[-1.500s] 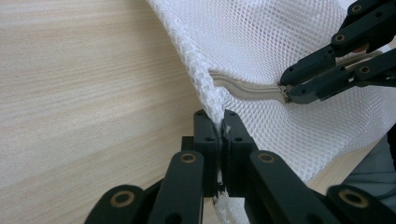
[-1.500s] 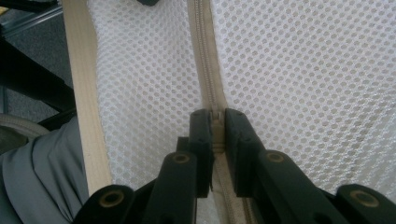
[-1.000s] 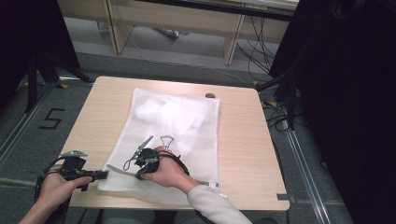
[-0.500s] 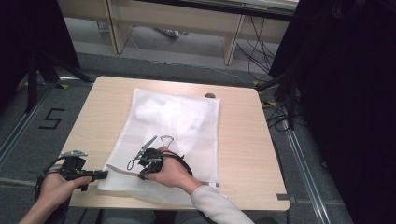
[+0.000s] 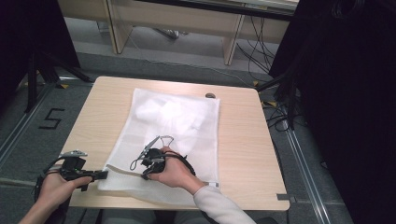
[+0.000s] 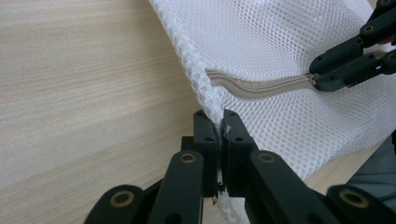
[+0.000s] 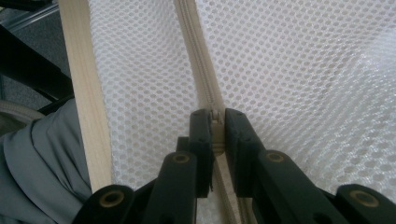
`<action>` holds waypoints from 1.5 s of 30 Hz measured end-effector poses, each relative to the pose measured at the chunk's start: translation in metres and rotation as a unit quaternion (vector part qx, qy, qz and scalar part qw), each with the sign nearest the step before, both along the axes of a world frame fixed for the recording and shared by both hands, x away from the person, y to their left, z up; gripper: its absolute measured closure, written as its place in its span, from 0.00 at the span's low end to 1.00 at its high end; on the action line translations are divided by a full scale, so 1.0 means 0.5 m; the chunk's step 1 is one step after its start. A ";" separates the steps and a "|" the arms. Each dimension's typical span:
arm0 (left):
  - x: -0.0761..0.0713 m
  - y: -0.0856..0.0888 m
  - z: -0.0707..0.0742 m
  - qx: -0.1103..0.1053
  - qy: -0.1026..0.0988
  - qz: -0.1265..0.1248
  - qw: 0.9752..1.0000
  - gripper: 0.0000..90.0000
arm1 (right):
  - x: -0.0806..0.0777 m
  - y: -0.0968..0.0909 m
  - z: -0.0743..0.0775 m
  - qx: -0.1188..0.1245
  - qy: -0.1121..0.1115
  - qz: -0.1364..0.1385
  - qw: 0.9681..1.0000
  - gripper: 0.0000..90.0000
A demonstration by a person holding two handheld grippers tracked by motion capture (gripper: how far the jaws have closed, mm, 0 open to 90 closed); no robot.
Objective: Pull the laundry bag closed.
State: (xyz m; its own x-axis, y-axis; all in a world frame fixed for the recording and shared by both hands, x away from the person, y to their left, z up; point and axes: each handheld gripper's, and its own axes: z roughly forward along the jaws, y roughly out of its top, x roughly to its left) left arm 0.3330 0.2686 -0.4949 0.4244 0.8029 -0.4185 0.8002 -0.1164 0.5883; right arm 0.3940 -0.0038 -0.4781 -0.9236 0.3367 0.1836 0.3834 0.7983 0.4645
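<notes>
Pinching mesh bag (image 6: 299, 84) edge, apparently zipper pull (image 7: 215, 116).

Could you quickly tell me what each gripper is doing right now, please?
Left gripper: shut on the mesh bag edge.
Right gripper: shut on the zipper pull.

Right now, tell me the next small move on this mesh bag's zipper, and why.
Probably draw the right gripper along the zipper, away from the left gripper. Its jaws are shut on the zipper pull, and the left gripper pins the mesh bag at its corner, so the fabric stays taut.
</notes>
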 end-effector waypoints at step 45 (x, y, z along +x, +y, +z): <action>0.001 0.000 -0.001 -0.001 0.004 0.005 1.000 0.95 | 0.002 -0.045 0.008 -0.010 0.005 -0.013 1.000 0.92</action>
State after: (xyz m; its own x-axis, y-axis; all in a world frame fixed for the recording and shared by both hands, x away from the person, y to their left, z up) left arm 0.3334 0.2686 -0.4955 0.4134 0.8065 -0.4226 0.8058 -0.1079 0.5822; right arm 0.3948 -0.0263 -0.4739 -0.9129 0.3638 0.1853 0.4080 0.7970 0.4454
